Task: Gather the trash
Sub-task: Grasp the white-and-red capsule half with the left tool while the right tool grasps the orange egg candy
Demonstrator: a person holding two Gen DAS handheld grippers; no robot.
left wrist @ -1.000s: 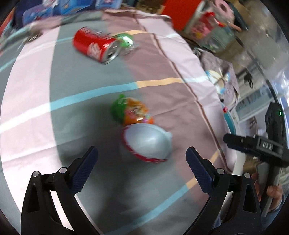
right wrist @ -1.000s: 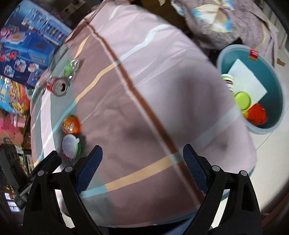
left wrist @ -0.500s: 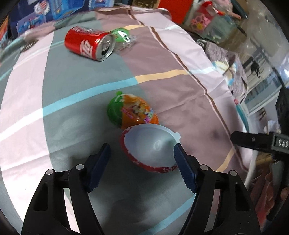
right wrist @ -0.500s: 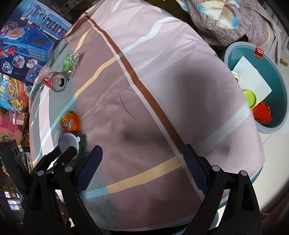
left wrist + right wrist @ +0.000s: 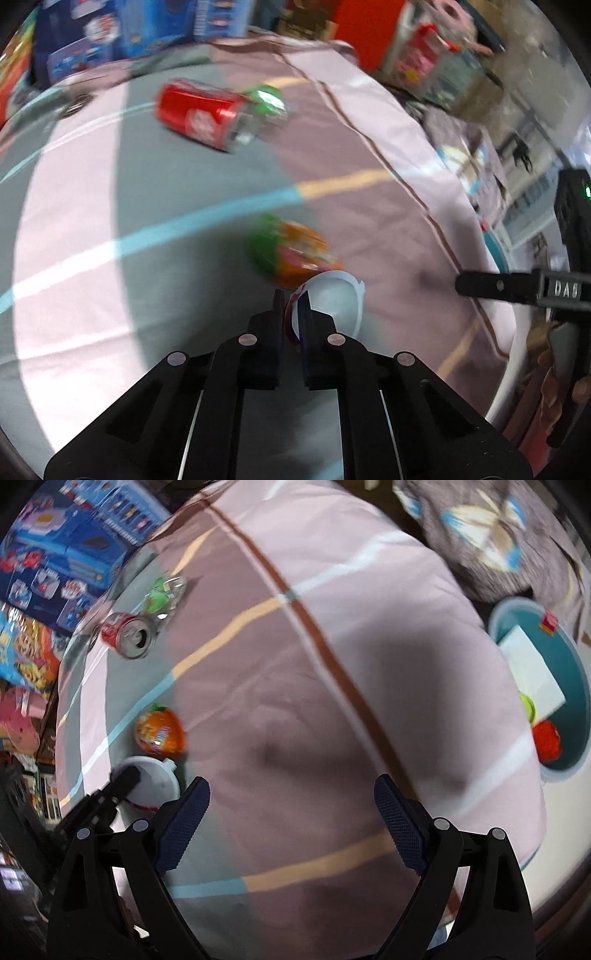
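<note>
Resting on the striped cloth, the white cup lay just beside an orange wrapper, its rim pinched where my left gripper had just closed. I held the right gripper spread wide, empty above the cloth.

A striped cloth in pink, grey and mauve bands, crossed by thin blue, tan and brown lines, covers the worktop. Beyond the cloth's far-left edge stand blue toy boxes printed with small figures, with a bright cartoon-printed package just below them. Off the cloth's far-right corner lies a rumpled brown fabric with a blue-and-cream butterfly pattern. In the left wrist view, a red panel rises behind the cloth's far edge.
</note>
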